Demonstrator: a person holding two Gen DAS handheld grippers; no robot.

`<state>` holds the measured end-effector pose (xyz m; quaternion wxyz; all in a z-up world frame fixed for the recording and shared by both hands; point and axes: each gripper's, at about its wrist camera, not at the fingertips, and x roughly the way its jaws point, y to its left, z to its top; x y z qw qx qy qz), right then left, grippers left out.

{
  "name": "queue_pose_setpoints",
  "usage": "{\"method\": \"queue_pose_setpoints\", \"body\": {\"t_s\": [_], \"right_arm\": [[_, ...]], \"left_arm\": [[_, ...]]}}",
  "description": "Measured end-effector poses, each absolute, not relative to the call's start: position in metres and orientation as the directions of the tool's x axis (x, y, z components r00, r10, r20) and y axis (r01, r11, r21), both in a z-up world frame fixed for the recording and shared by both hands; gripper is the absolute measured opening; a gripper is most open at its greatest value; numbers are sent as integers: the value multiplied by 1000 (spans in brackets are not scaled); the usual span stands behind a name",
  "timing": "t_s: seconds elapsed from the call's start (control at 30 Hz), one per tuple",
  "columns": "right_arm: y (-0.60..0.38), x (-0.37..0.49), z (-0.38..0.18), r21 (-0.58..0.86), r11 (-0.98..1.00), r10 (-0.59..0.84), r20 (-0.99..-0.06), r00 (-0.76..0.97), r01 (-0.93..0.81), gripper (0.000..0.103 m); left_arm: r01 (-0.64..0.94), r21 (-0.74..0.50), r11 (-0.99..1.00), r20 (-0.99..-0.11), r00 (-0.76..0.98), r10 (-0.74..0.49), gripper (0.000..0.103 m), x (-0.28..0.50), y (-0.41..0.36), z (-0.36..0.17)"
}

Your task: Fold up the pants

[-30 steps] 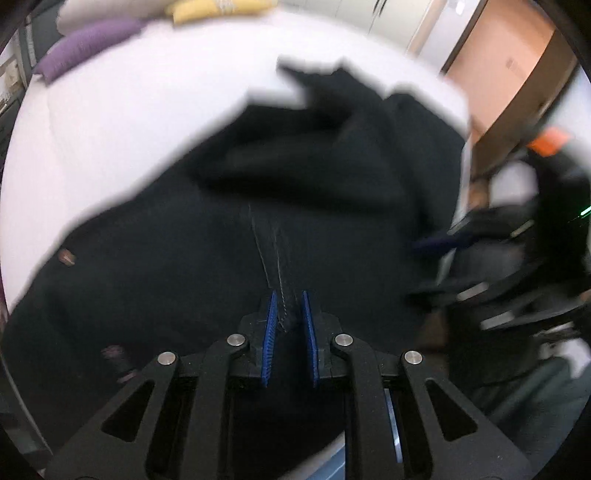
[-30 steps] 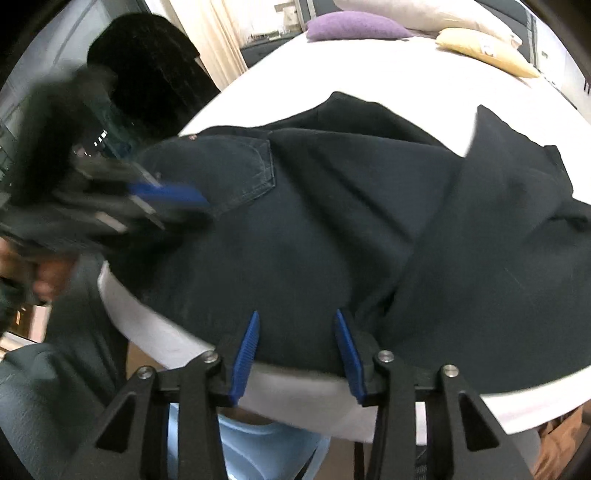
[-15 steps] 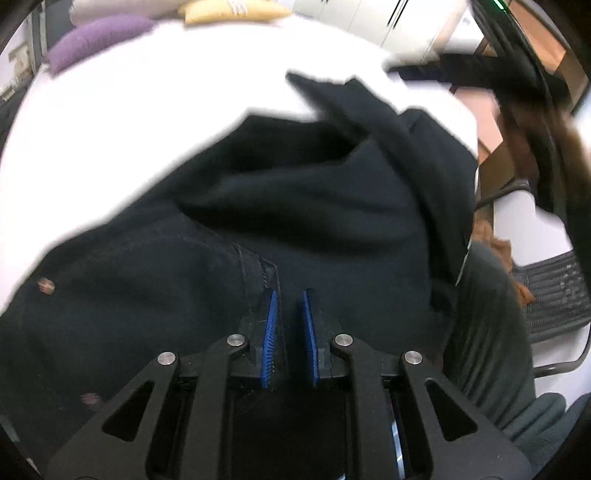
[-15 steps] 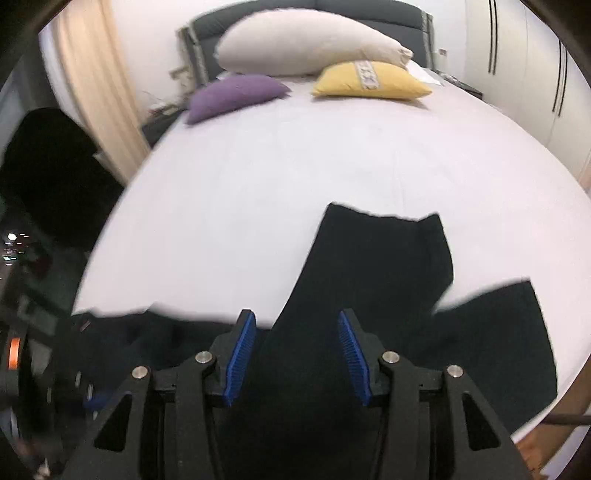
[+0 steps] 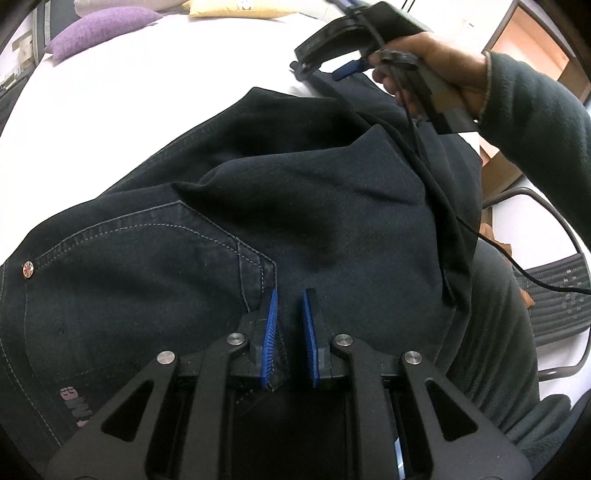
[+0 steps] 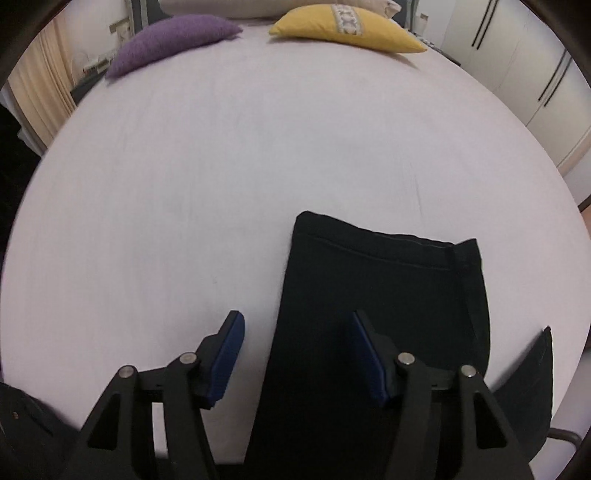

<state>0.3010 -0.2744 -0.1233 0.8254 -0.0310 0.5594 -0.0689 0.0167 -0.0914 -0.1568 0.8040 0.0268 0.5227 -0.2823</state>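
Observation:
Dark denim pants (image 5: 332, 206) lie crumpled on a white bed (image 5: 129, 92), back pocket and rivet towards the left. My left gripper (image 5: 290, 332) is shut on the fabric beside the pocket seam at the near edge. A hand holds my right gripper (image 5: 325, 68) over the far pant leg at the upper right. In the right wrist view that leg (image 6: 388, 295) lies flat with its hem away from me. The right gripper (image 6: 295, 354) hangs above the leg's left edge. Its jaws are opening, and the pads press on nothing.
A purple pillow (image 6: 173, 40) and a yellow pillow (image 6: 347, 29) lie at the head of the bed (image 6: 221, 184). White wardrobe doors (image 6: 535, 66) stand on the right. A mesh chair (image 5: 554, 295) is beside the bed, near the person's dark sleeve (image 5: 535, 122).
My right gripper has swung from the waist end across to the far pant leg, and its jaws have widened. The left gripper has kept its hold by the pocket seam.

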Motion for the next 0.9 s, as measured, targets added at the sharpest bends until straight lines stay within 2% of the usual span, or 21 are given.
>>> {"method": "queue_pose_setpoints", "body": {"t_s": [0.07,0.23,0.3,0.37,0.47,0.67,0.8,0.9], "right_arm": [[-275,306,-135,-162,982,-184,-928,325,92,62],[-288,309,-145,-130,981,-169,-936,307,143,61],[-289,309,-145,-123,984,-158,-938,309,128,50],[-293,309,-144,-110,987,-142,-941,308,119,22],[-304,306,-138,-57,990,-96,-943,318,130,9],[-349,261,-91,123,969,-1,-864,503,213,7],[-416,182,-57,364,883,63,-718,694,297,7],[-483,128,-59,529,768,29,-592,806,361,7]], "left_arm": [[483,-244,841,-857,299,-421,14,15,-95,-155],[484,-243,841,-855,303,-422,14,10,-96,-153],[483,-242,841,-854,306,-422,14,7,-98,-152],[482,-241,842,-853,309,-421,14,6,-96,-152],[483,-238,843,-852,313,-420,14,4,-95,-153],[481,-239,844,-851,314,-420,14,4,-93,-152],[477,-237,846,-853,314,-416,14,4,-94,-152],[468,-240,851,-854,315,-414,14,5,-94,-154]]}}
